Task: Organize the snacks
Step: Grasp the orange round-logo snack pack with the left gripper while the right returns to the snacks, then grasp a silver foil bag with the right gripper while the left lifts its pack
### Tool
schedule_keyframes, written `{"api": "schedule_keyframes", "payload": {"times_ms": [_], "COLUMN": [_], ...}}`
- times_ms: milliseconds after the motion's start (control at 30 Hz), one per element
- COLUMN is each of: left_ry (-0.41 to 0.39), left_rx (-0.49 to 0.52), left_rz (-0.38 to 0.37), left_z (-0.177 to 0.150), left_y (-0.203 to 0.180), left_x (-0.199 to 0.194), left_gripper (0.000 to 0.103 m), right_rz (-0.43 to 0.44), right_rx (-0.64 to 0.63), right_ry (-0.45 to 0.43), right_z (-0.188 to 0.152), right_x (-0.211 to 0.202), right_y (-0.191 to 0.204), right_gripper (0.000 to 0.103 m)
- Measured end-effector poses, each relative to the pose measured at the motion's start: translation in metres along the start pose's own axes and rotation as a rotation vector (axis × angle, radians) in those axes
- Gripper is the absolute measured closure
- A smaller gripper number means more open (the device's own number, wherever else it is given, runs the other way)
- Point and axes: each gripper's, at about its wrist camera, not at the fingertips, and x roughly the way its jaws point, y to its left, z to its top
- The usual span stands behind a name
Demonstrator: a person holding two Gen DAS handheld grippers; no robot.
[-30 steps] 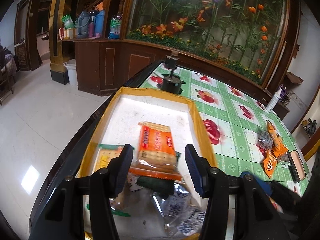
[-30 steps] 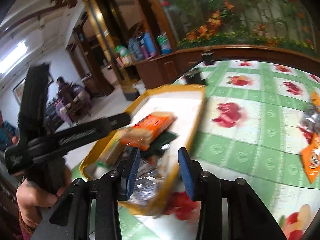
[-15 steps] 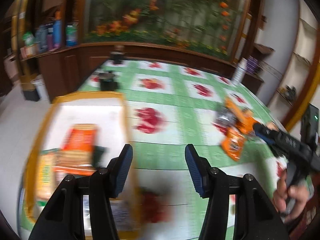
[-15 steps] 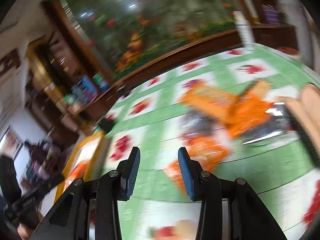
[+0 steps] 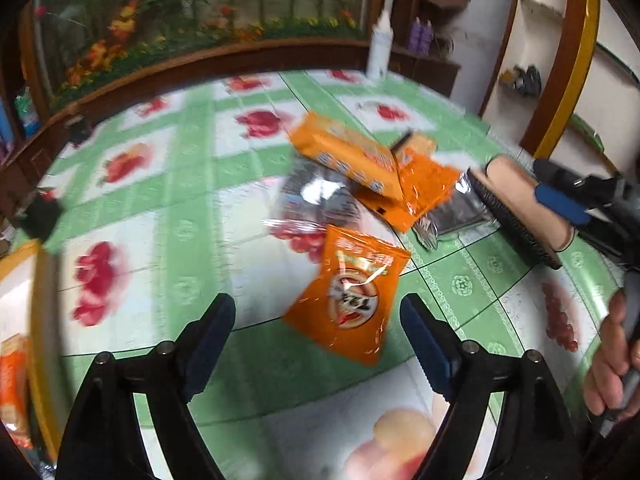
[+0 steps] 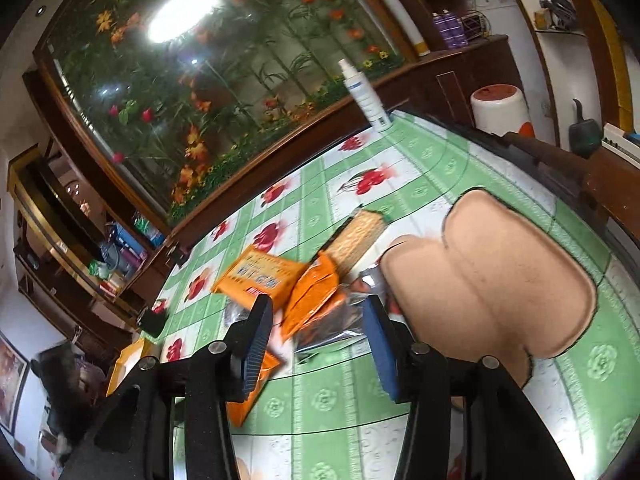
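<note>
Several snacks are left loose on the green tablecloth (image 5: 192, 216): an orange pouch (image 5: 352, 296) just ahead of the left tongs (image 5: 318, 344), an orange cracker box (image 5: 344, 152) and silvery packets (image 5: 316, 196) beyond it. At that view's left edge the yellow tray (image 5: 40, 320) seems, through blur, to hold a few packs already. Both tongs are spread and empty; the right tongs (image 6: 320, 344) hover near the pile. A second ago both pointed at the tray; now they face the pile.
</note>
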Motion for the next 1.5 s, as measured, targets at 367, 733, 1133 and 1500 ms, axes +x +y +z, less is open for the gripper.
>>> {"api": "schedule_keyframes", "payload": {"times_ms": [367,733,1133,1500], "left_ry": [0.012,-0.003,-0.007,-0.049], "left_rx": [0.04,-0.068,-0.131,-0.228], "left_rz": [0.065,0.092,0.097,0.194], "left_z": [0.001,-0.027,-0.026,-0.024], "left_y": [-0.018,0.031,0.06,0.091], "left_x": [0.039,0.012,0.007,-0.004], "left_gripper": [0.033,0.044,0.048,0.058], "right_rz": [-0.025,-0.168,0.152,0.135], "right_rx": [-0.076,-0.276,-0.196,-0.332], "right_ry": [0.065,0.181,0.359,0.418], "right_z": [-0.001,0.003,-0.026,-0.07], "right_x": [0.026,0.102,0.077,0.083], "right_y": [0.01,0.032,0.049,0.096], "right_gripper": [0.053,0.053,0.038,0.036]}}
